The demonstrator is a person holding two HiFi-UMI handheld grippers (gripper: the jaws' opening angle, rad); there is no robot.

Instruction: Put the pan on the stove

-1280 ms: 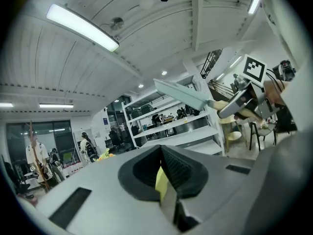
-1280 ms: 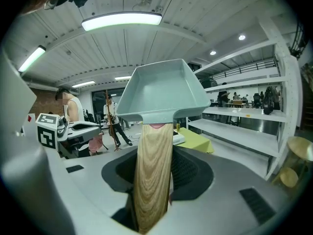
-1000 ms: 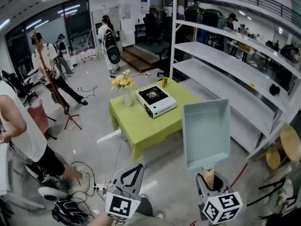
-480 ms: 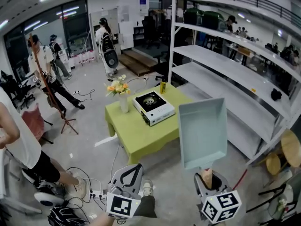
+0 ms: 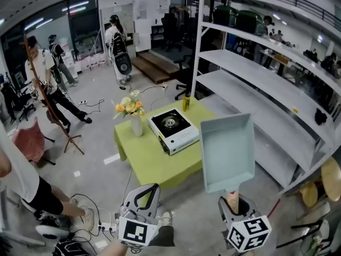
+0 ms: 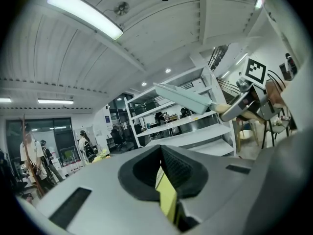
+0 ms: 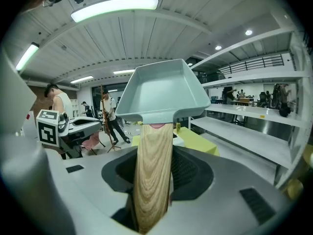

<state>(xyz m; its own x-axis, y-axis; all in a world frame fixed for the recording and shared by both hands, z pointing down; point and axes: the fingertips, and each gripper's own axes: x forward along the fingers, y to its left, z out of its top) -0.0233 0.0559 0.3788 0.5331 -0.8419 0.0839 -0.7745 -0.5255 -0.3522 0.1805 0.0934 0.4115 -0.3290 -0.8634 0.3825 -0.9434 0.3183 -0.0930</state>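
A pale teal rectangular pan (image 5: 226, 151) with a wooden handle (image 5: 233, 200) is held up in the air, short of the table. My right gripper (image 5: 236, 207) is shut on that handle, which fills the gap between its jaws in the right gripper view (image 7: 155, 155). The white single-burner stove (image 5: 173, 129) sits on the green table (image 5: 152, 161), ahead and left of the pan. My left gripper (image 5: 152, 188) is shut with nothing in it, low at the left. In the left gripper view (image 6: 161, 168) the pan (image 6: 183, 98) shows at the upper right.
A vase of flowers (image 5: 130, 116) and a yellow bottle (image 5: 186, 101) stand on the table by the stove. A tall white shelving rack (image 5: 256, 84) runs along the right. People stand at the far left, and cables lie on the floor near my feet.
Both grippers and the pan have travelled forward toward the green table, which now sits nearer and lower in the head view. The grip on the handle is unchanged.
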